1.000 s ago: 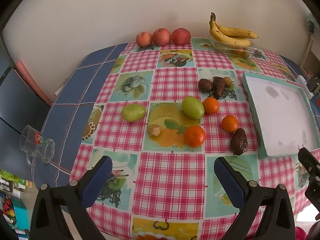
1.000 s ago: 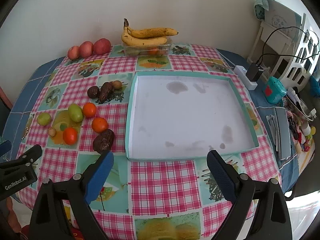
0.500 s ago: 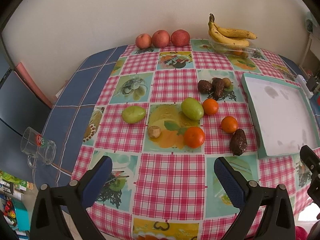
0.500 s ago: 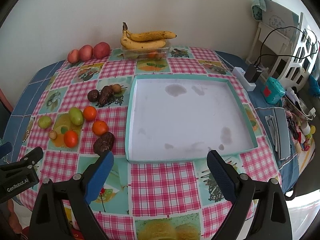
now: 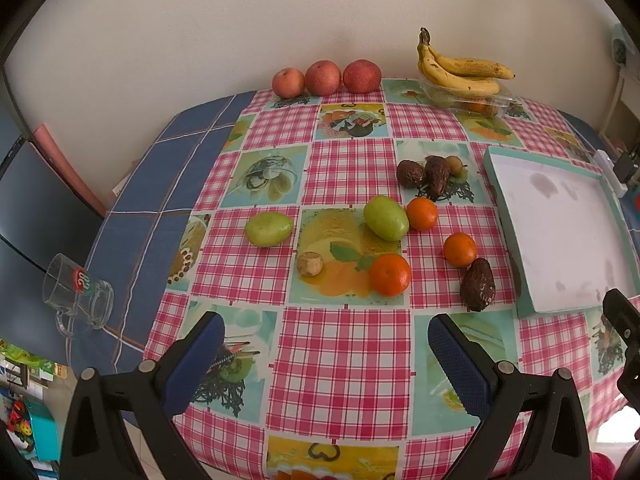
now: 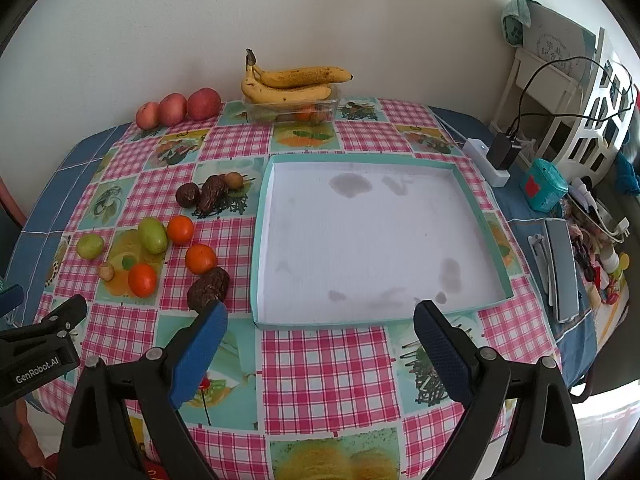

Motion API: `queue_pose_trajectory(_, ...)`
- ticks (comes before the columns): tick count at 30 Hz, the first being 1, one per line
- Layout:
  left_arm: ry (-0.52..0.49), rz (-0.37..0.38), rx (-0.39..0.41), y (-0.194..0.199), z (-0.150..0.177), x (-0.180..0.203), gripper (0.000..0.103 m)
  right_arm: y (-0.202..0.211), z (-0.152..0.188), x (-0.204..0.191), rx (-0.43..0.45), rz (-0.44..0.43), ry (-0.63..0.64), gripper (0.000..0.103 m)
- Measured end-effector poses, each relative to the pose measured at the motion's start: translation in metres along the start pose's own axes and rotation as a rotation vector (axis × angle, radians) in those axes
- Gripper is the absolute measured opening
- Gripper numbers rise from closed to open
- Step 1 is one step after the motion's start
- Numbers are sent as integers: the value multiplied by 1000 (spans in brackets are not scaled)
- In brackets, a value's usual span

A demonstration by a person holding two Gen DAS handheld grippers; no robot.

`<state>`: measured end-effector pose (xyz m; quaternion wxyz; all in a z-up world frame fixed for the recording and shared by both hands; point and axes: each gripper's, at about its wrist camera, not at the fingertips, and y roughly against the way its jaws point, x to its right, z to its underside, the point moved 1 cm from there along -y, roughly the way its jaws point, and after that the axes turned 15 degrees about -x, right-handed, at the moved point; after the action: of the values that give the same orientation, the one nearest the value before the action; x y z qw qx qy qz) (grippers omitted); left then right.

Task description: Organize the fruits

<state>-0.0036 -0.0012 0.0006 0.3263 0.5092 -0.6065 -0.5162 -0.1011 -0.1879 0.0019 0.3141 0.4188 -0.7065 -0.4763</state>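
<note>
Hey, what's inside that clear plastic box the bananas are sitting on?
Through the clear plastic box, under the bananas, at least one small orange fruit shows. Glare and the bananas hide the rest, so I can't count what's inside.

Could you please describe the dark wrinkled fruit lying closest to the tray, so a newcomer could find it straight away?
Start at the white tray with the teal rim. Just off its near left corner lies a dark avocado, alone on the pink check. Unlike the two dark fruits farther back, it sits beside an orange and nearest the tray.
</note>
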Motion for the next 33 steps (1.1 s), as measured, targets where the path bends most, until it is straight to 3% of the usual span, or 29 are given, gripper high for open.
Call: queue_pose_trajectory(33, 0, 0, -2, -1, 1, -1, 103, 2, 1, -1, 8, -2, -7, 95)
